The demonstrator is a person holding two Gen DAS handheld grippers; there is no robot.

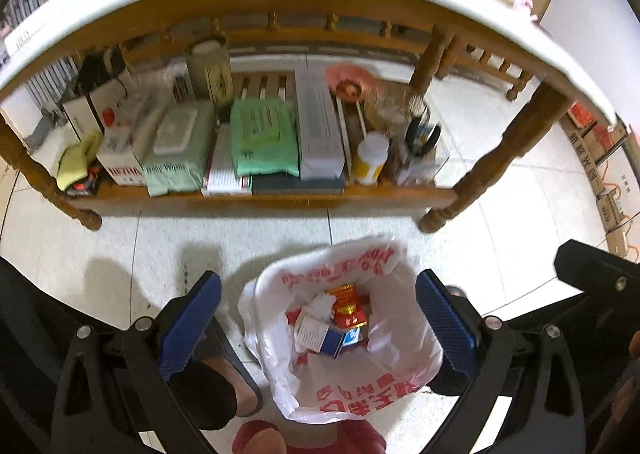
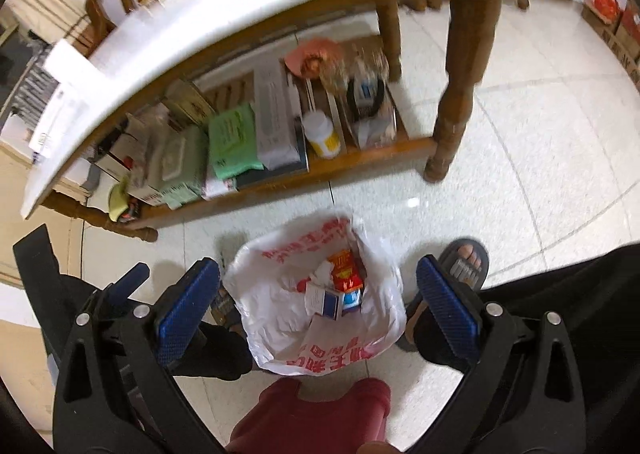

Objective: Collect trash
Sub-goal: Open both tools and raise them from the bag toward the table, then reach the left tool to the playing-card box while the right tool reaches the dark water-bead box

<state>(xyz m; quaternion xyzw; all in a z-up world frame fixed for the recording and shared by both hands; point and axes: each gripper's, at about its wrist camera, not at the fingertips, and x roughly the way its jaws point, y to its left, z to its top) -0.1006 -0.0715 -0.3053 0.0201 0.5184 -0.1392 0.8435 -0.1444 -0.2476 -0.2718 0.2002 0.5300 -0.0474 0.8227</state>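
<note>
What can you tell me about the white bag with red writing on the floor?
The white plastic bag is thin and crinkly, printed with red characters. It stands open on the tiled floor in front of the wooden table's lower shelf, its mouth spread wide. Inside lie crumpled white paper, a red and gold wrapper and a small blue and white box. Both grippers hover open above it, not touching it.

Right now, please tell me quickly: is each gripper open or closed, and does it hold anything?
Left gripper: open, holding nothing, above the white trash bag.
Right gripper: open, holding nothing, above the same bag.
</note>
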